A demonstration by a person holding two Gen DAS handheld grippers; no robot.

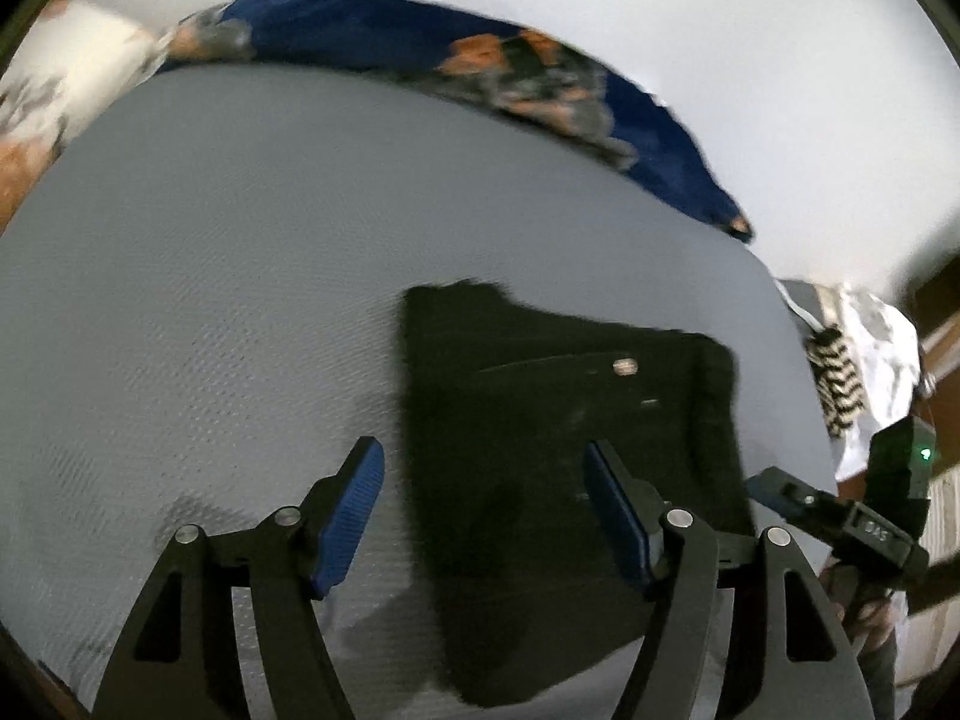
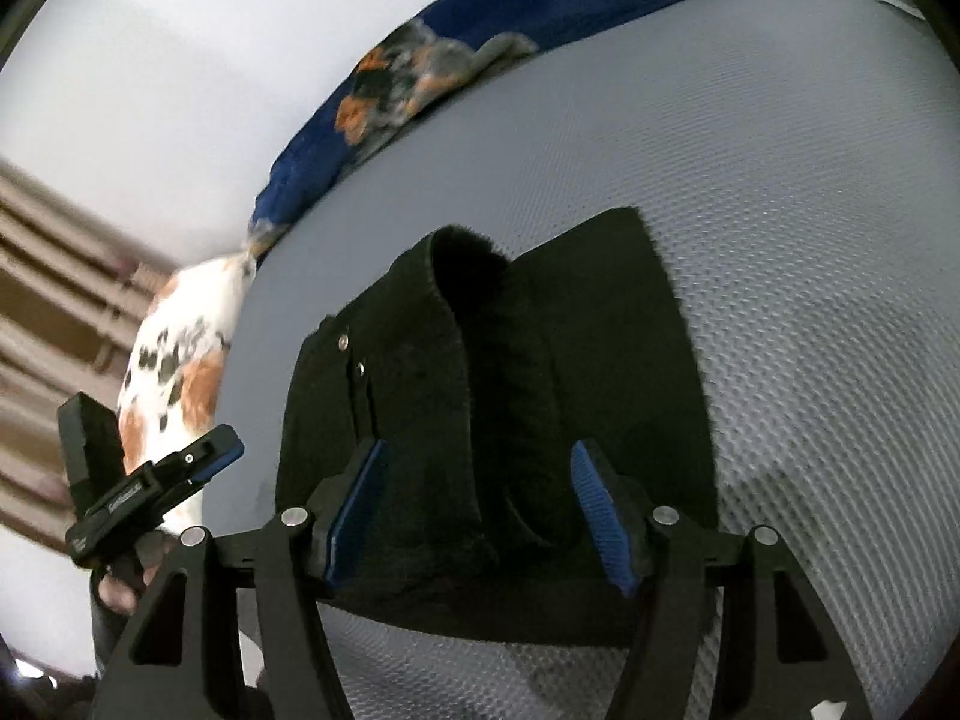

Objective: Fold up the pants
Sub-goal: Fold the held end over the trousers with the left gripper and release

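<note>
Grey textured bed (image 1: 210, 228) carries the black pants (image 1: 558, 450), folded into a compact block near its edge, so both tools hang above. Left tongs (image 1: 483, 516) and right tongs (image 2: 477, 510) gape wide, holding nothing, seemingly released.

Black pants (image 1: 558, 480) (image 2: 498, 396) lie folded into a compact rectangle on the grey mattress, waistband opening curled up toward twelve o'clock, small metal rivets showing.
</note>
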